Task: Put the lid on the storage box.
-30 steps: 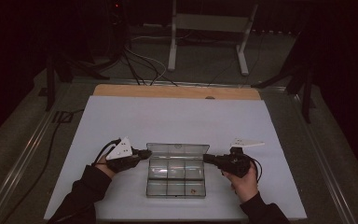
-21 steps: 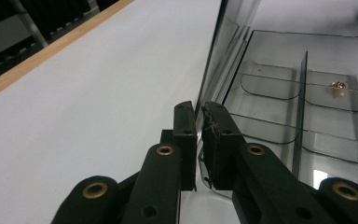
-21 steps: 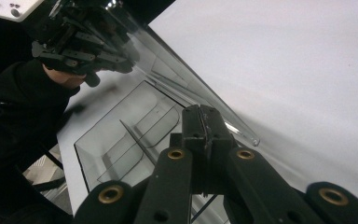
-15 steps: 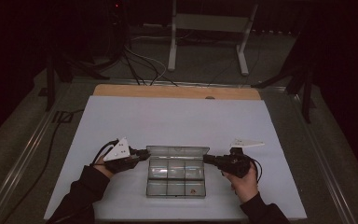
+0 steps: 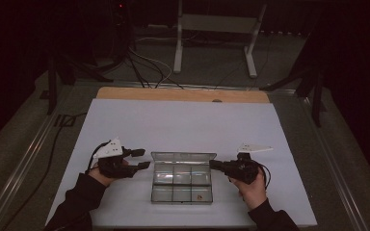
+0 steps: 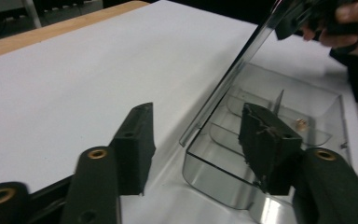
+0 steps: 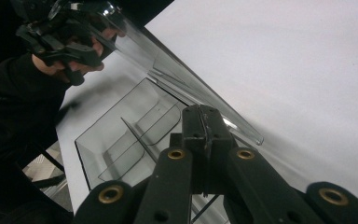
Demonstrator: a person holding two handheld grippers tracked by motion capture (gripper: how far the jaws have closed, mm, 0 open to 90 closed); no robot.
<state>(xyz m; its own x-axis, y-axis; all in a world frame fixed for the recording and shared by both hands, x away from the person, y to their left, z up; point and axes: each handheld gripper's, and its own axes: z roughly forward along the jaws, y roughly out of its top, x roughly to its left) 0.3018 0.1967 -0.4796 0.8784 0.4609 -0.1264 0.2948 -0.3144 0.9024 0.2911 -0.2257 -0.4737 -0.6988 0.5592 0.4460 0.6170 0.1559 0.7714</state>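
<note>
Left gripper [image 5: 142,159] has drawn back toward nine o'clock from the clear box [image 5: 182,184], jaws just opening, empty; right gripper [image 5: 214,164] is closed at its three-o'clock edge.

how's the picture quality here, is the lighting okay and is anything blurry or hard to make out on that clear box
High view: dim, background nearly black, the white table sheet the only bright area, the clear box small with faint edges. Left gripper view: brighter; the left gripper jaws close up and soft, the box's raised lid sharp-edged. Right gripper view: the right gripper is soft, the far side dark.
</note>
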